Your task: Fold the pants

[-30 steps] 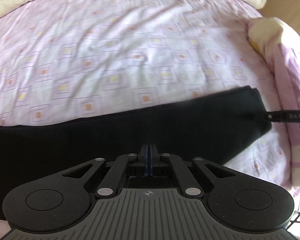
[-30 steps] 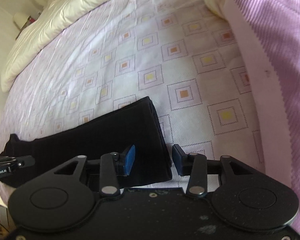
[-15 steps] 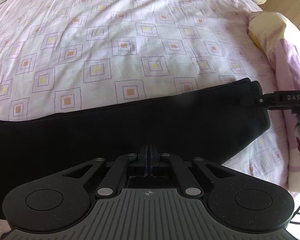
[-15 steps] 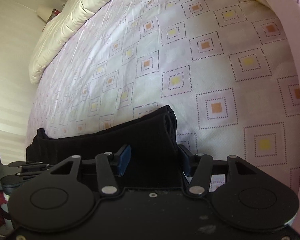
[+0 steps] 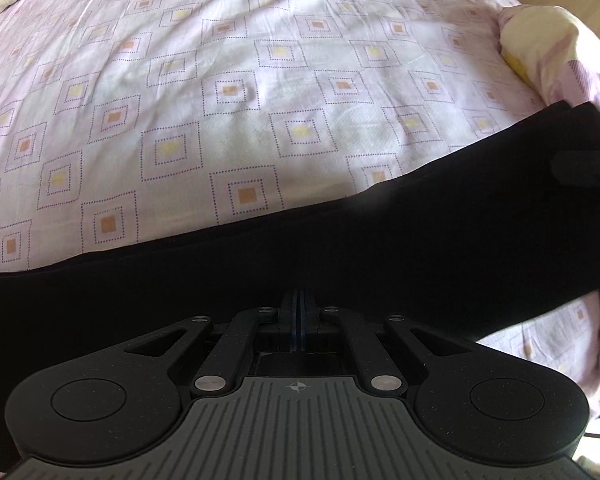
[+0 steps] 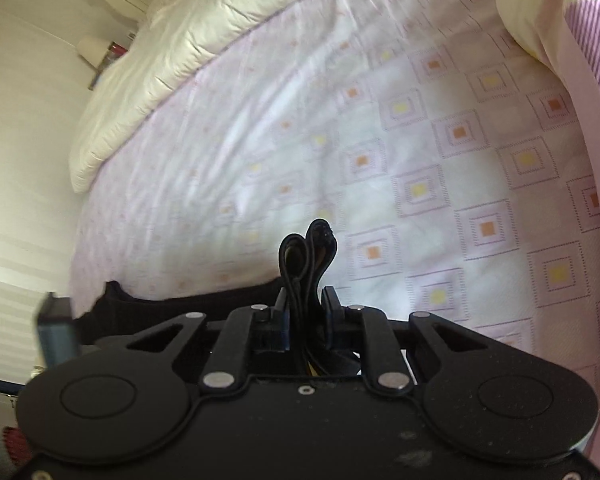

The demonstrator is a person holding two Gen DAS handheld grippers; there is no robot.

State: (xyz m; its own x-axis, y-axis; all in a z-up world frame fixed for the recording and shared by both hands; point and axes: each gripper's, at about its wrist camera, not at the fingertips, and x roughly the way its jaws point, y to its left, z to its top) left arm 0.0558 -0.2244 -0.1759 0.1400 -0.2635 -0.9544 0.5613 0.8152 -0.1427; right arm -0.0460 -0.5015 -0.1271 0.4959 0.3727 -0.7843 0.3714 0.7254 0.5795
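Pinching the cuff end of the pants [image 6: 306, 264], the right gripper [image 6: 305, 308] is showing bunched black folds squeezed between its two pads, with loops of cloth sticking up just past its fingertips. Its jaws have just been closing, and the fabric is now clamped between them. Behind and to the left of this gripper, the rest of the pants is trailing away as a dark band over the bed [image 6: 380, 140], reaching toward the left gripper, a blurred piece of which is showing at the left edge of the right wrist view.

The left gripper [image 5: 299, 312] is sitting with its jaws fully together, the blue pads meeting with no gap. The pants [image 5: 340, 248] are lying directly ahead of and under its fingertips as a long black strip running from the left edge up to the right. Whether any cloth is caught between these pads cannot be told, since black fabric is blending with the black fingers. At the far right of that strip, the tip of the right gripper is touching the raised end of the pants.

Beyond both grippers, the bed is spreading out in a pink sheet with square prints, and a cream duvet [image 6: 188, 40] is lying along its far edge.
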